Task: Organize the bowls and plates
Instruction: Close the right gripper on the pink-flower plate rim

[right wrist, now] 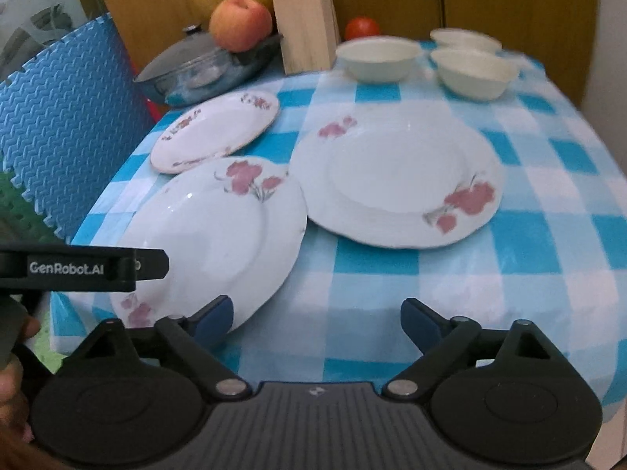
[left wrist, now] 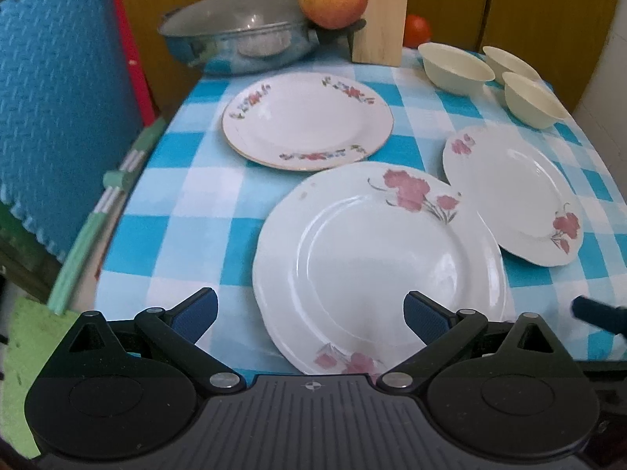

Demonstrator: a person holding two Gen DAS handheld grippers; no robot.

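Blue-checked tablecloth (left wrist: 172, 211) fills both frames. We see our left gripper (left wrist: 309, 315) spread wide, straddling the big pink-flowered plate (left wrist: 376, 258) at lower centre without pinching it. Our right gripper (right wrist: 317, 323) gapes over bare cloth, empty.

"GenRobot.AI" on left claw (right wrist: 84, 266) body (white letters, black casing).

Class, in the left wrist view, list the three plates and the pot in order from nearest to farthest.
Large pink-flower plate → small pink-flower plate → gold-rimmed plate → pot.
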